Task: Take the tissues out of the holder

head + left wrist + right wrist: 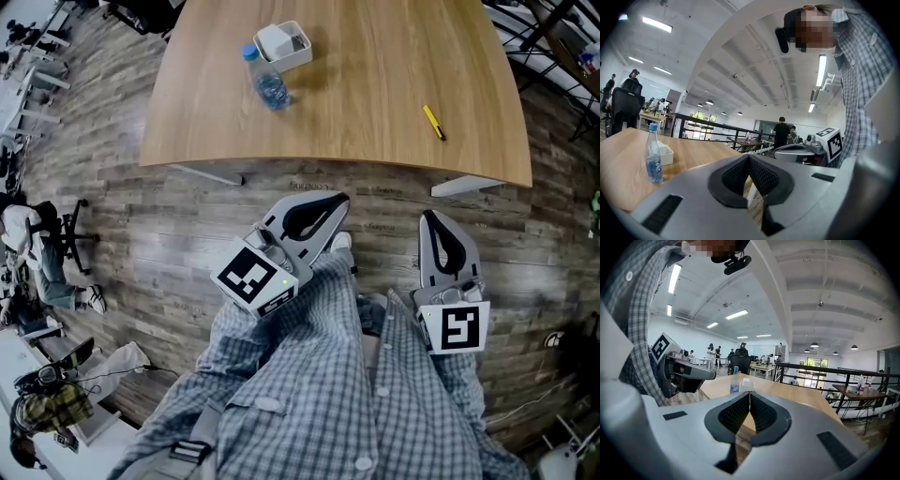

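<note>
Seen from above, the surface (375, 84) runs off the top edge, so its far side is lost. The holder (283, 45) is too small to tell what lies in it. The yellow stick (433, 122) is too small to name. Looking along the left tongs (749, 158), the bottle (654, 159) hides the holder's left part, and the tongs' grey body blocks the surface's near edge. Along the right tongs (750, 397), the holder is tiny.

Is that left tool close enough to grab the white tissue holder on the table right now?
Probably not from here. The left tool, shut, is over the floor short of the table, and the tissue holder sits toward the far edge with the water bottle just before it.
</note>
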